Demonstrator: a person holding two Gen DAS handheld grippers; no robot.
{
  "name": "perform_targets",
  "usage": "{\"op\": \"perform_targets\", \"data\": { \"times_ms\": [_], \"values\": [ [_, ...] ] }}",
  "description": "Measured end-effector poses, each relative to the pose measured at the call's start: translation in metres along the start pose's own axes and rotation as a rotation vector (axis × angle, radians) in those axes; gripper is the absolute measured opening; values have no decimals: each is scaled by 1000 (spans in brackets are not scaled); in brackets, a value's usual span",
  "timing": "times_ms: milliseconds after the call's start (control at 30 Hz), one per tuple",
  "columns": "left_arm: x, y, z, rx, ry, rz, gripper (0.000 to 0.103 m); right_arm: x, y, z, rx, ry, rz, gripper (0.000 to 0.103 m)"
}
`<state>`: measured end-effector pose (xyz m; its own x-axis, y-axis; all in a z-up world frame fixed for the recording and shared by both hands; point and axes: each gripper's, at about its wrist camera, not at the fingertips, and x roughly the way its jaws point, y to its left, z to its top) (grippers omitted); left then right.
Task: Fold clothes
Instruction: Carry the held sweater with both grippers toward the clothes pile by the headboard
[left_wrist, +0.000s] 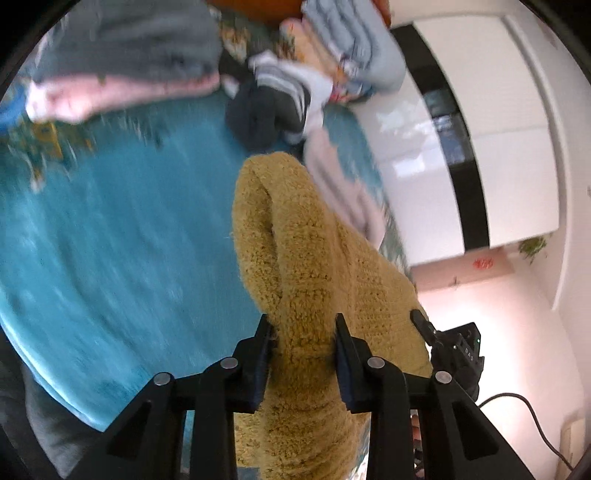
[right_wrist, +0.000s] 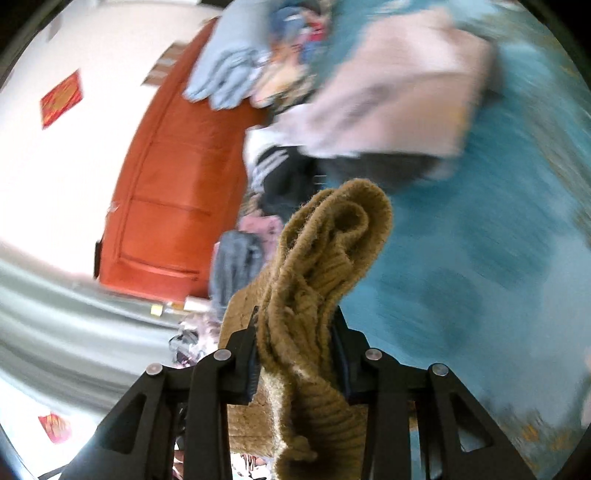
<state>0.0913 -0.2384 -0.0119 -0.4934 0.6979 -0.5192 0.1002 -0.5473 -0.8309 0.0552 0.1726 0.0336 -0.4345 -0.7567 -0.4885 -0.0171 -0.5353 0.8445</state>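
Observation:
A mustard-yellow knitted garment (left_wrist: 306, 258) hangs in the air above the teal bedspread (left_wrist: 122, 229). My left gripper (left_wrist: 304, 325) is shut on a thick fold of it, the fabric bulging out past both pads. In the right wrist view the same knit (right_wrist: 325, 258) is bunched between the jaws of my right gripper (right_wrist: 295, 317), which is shut on it. The right gripper's black body (left_wrist: 458, 350) shows at the garment's far edge in the left wrist view. Both views are blurred by motion.
Folded clothes lie at the back of the bed: a grey and pink stack (left_wrist: 122, 70), a dark striped garment (left_wrist: 273, 99), light blue bedding (left_wrist: 354, 40) and a pale pink folded piece (right_wrist: 395, 96). An orange-red door (right_wrist: 173, 184) and white wall stand beyond the bed's edge.

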Motion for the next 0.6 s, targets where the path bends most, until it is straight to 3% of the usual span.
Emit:
{"op": "perform_targets", "data": {
  "times_ms": [333, 600],
  "values": [
    [-99, 31, 88, -83, -224, 2, 33, 137, 142, 58, -230, 184, 89, 34],
    [-150, 64, 152, -130, -351, 57, 33, 265, 228, 91, -349, 322, 78, 34]
  ]
}}
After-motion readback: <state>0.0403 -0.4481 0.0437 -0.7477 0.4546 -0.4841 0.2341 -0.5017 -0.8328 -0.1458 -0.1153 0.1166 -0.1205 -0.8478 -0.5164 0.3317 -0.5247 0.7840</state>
